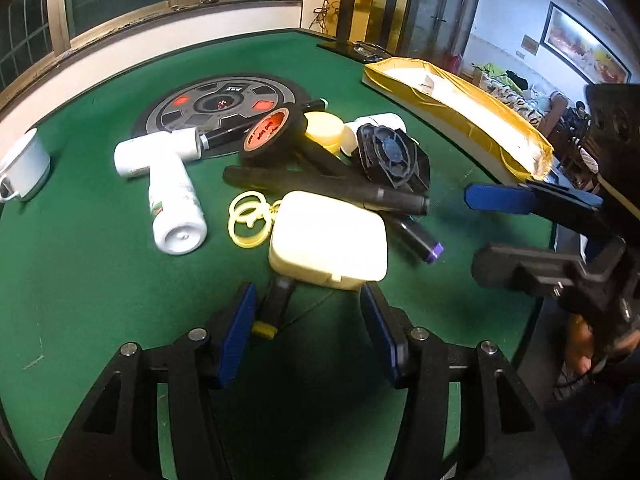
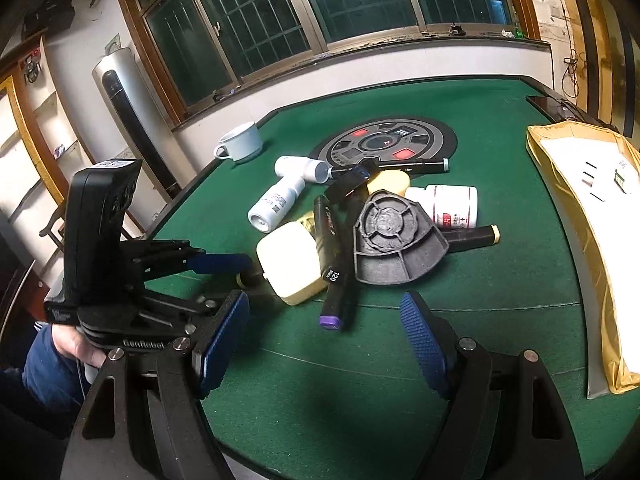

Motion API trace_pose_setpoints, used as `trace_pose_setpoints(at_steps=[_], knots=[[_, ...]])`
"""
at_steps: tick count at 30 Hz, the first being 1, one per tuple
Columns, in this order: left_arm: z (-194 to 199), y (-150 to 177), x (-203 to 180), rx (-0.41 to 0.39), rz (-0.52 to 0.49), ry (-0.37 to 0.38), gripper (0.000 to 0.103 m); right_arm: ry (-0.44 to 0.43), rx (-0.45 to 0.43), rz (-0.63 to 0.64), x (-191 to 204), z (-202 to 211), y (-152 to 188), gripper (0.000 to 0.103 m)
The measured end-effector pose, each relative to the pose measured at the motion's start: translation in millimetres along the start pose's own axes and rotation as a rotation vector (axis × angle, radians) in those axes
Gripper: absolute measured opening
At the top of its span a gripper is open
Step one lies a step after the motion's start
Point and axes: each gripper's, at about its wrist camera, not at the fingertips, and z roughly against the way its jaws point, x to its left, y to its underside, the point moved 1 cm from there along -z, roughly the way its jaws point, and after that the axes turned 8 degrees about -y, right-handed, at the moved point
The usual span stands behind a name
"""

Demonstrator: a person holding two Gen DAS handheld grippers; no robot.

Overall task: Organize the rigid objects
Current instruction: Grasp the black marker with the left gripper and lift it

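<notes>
Rigid objects lie in a loose heap on the green bench (image 1: 80, 288), just ahead of both tools. The left tool (image 1: 308, 320) hovers low with its blue pads spread apart and nothing between them; a cream plastic case (image 1: 328, 240) sits just beyond its tips, and a black marker with a yellow cap (image 1: 272, 308) pokes out from under that case toward the left pad. The right tool (image 2: 324, 340) is likewise released, its fingers wide (nothing is gripped), facing a marker with a purple end (image 2: 334, 292) that leans across the cream case.

Behind the case, in the left wrist view, a cluster of pale yellow rings (image 1: 248, 220) rests on the felt beside a white bottle (image 1: 174, 204) lying on its side, and a second white bottle (image 1: 156, 154) lies crosswise touching its far end. A roll of black tape (image 1: 272, 136) stands tilted among more black markers, next to a round yellow lid (image 1: 324, 128). A black fan-like plastic part (image 2: 396, 248) leans on the heap, with a white pill bottle with a red label (image 2: 452, 204) lying behind it.

Farther out, a round grey dial panel (image 1: 220, 104) is set in the bench's middle, a white cup (image 2: 242, 142) stands near the far left edge, and a shallow box wrapped in yellow tape (image 2: 560, 184) sits well apart to the right.
</notes>
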Motion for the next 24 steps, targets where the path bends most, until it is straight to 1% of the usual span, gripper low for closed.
trace_pose_setpoints(at_steps=[2, 7, 11, 12, 13, 14, 15, 16, 19, 22, 24], knots=[[-4, -5, -1, 0.011, 0.002, -0.007, 0.053, 0.002, -0.003, -0.001, 1, 1, 1, 0.074], [-19, -20, -11, 0.019, -0.052, -0.017, 0.053, 0.006, -0.013, 0.002, 2, 6, 1, 0.074], [-33, -30, -11, 0.009, -0.038, -0.045, 0.053, 0.002, -0.008, -0.017, 0, 6, 1, 0.074], [-33, -30, -10, 0.007, -0.026, -0.049, 0.048, 0.003, -0.009, -0.018, 0, 7, 1, 0.074], [-32, -29, -8, 0.002, -0.015, -0.060, 0.027, 0.006, -0.009, -0.016, 1, 7, 1, 0.074], [-30, -27, -5, 0.000, -0.005, -0.070, 0.020, 0.006, -0.007, -0.013, 1, 7, 1, 0.074], [-27, -24, -2, 0.006, 0.012, -0.046, 0.016, 0.004, -0.008, -0.009, 2, 8, 1, 0.074], [-22, -18, 1, 0.012, 0.031, -0.029, 0.015, 0.005, -0.009, -0.002, 3, 8, 1, 0.074], [-7, 4, 6, 0.008, 0.027, -0.052, 0.013, 0.007, -0.002, 0.012, 5, 7, 0, 0.074], [9, 26, 11, 0.025, 0.037, -0.053, 0.013, -0.004, 0.017, 0.031, 8, 2, -1, 0.074], [21, 42, 20, 0.033, 0.049, -0.074, 0.013, -0.020, 0.029, 0.049, 13, -1, -2, 0.074]])
